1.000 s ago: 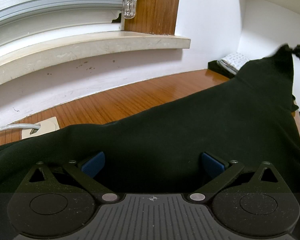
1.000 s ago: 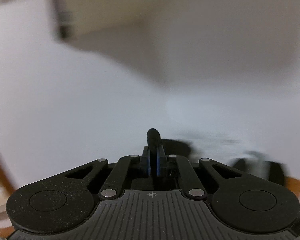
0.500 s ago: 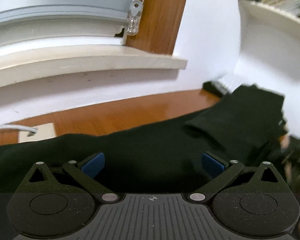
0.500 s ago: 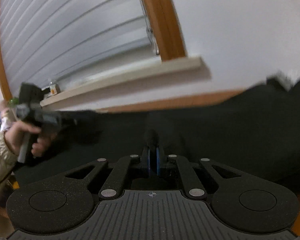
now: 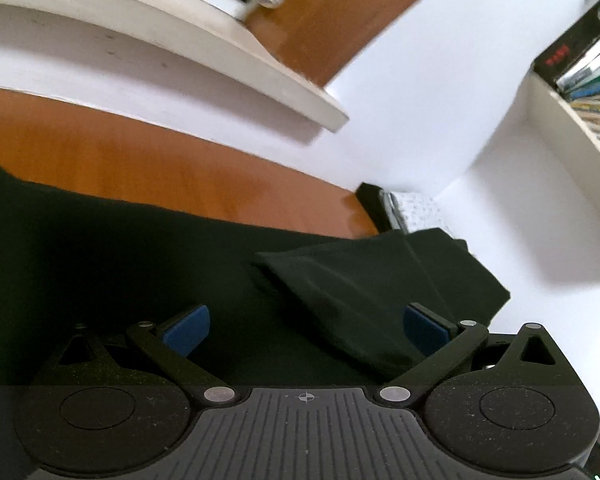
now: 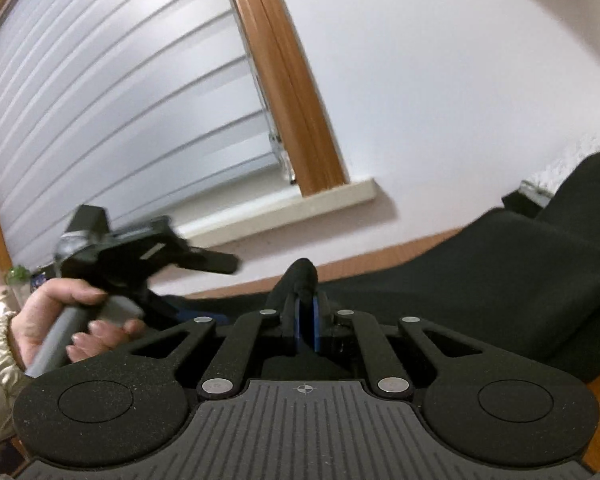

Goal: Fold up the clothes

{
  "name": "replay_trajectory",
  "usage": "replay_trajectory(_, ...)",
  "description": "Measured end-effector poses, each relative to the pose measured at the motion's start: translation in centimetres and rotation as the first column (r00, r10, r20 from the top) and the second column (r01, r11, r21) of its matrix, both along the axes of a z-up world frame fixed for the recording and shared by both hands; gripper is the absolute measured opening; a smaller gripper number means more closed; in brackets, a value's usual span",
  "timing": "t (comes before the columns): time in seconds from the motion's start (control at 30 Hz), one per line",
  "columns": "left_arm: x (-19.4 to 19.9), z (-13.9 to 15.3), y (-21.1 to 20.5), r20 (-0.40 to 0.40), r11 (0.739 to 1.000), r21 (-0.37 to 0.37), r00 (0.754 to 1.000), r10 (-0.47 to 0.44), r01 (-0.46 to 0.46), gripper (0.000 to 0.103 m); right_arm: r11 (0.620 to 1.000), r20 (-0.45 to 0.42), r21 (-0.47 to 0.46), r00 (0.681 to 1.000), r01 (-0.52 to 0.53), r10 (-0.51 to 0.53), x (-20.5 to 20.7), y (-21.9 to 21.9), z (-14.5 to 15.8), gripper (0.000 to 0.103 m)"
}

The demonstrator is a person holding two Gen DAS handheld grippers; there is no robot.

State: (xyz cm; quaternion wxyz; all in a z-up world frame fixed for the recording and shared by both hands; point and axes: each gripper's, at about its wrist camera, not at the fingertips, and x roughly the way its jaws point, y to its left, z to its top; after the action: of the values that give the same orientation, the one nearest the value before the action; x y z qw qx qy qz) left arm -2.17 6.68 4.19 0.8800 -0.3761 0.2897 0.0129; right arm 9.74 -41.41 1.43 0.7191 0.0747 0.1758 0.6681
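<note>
Black soft cloth garment (image 5: pixel 148 264) lies spread over the glossy wooden bench (image 5: pixel 172 168), its flap (image 5: pixel 380 280) folded toward three o'clock; right gripper (image 6: pixel 306 316) fingers pinch a fold, left gripper (image 5: pixel 306 326) fingers spread, so lower gently, keeping edges aligned.

Left wrist: left gripper (image 5: pixel 306 330) open over black garment (image 5: pixel 140 264).
Blue pads (image 5: pixel 186 328) spread wide, nothing clamped. Folded-over flap (image 5: pixel 380 276) lies at right on wooden table (image 5: pixel 160 168); window sill (image 5: pixel 220 44) and bookshelf (image 5: pixel 580 120) behind.
</note>
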Motion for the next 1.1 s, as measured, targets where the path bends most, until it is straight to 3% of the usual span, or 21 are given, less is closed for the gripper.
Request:
replay_trajectory(0.27, 1.8, -0.9, -2.1, 0.016, 0.998, -0.061, 0.999, 0.032, -0.031, 0.098, 0.999, -0.006, 0.038, 1.0, -0.004, 0.004, 0.0, -1.1, 0.9, 0.007)
replay_trajectory(0.37, 2.2, -0.9, -2.8, 0.019, 0.998, -0.052, 0.999, 0.028, -0.027, 0.085, 0.999, 0.007, 0.042, 1.0, -0.013, 0.012, -0.1, -1.1, 1.2, 0.007)
replay_trajectory(0.4, 2.3, -0.9, -2.9, 0.015, 0.999, -0.041, 0.999, 0.029, -0.028, 0.076, 0.999, 0.01, 0.041, 1.0, -0.014, 0.013, -0.1, -1.0, 1.2, 0.007)
replay_trajectory(0.47, 2.7, -1.0, -3.2, 0.005, 0.999, -0.012, 0.999, 0.035, -0.035, 0.072, 0.999, 0.007, 0.036, 1.0, -0.02, 0.02, 0.0, -1.0, 1.2, 0.007)
replay_trajectory(0.57, 3.5, -1.3, -3.0, -0.03, 0.998, 0.044, 0.999, 0.041, -0.04, 0.048, 0.999, 0.01, 0.023, 0.999, -0.035, 0.035, 0.1, -1.0, 1.2, 0.007)
replay_trajectory(0.63, 3.8, -1.2, -2.8, -0.027, 0.997, 0.07, 0.999, 0.022, -0.02, 0.016, 0.999, 0.008, 0.015, 0.999, -0.048, 0.048, 0.0, -0.9, 1.3, 0.007)
replay_trajectory(0.7, 3.6, -0.7, -2.6, -0.019, 0.996, 0.088, 1.0, 0.002, 0.0, 0.01, 0.998, 0.01, 0.004, 0.998, -0.066, 0.066, -0.2, -0.6, 1.6, 0.007)
replay_trajectory(0.8, 2.3, 2.0, -2.4, 0.016, 0.989, 0.147, 1.0, -0.018, 0.015, 0.007, 0.995, 0.018, 0.006, 0.995, -0.103, 0.103, -1.0, -0.1, 3.0, 0.007)
replay_trajectory(0.93, -1.6, 7.9, -1.0, 0.092, 0.976, 0.217, 0.995, -0.048, 0.026, 0.007, 0.982, 0.064, 0.037, 0.982, -0.183, 0.18, -3.5, 0.6, 6.5, 0.007)
replay_trajectory(1.1, -8.7, 15.1, 1.5, 0.151, 0.938, 0.346, 0.985, -0.081, 0.024, 0.007, 0.941, 0.097, 0.073, 0.942, -0.329, 0.322, -8.3, 3.0, 10.9, 0.007)
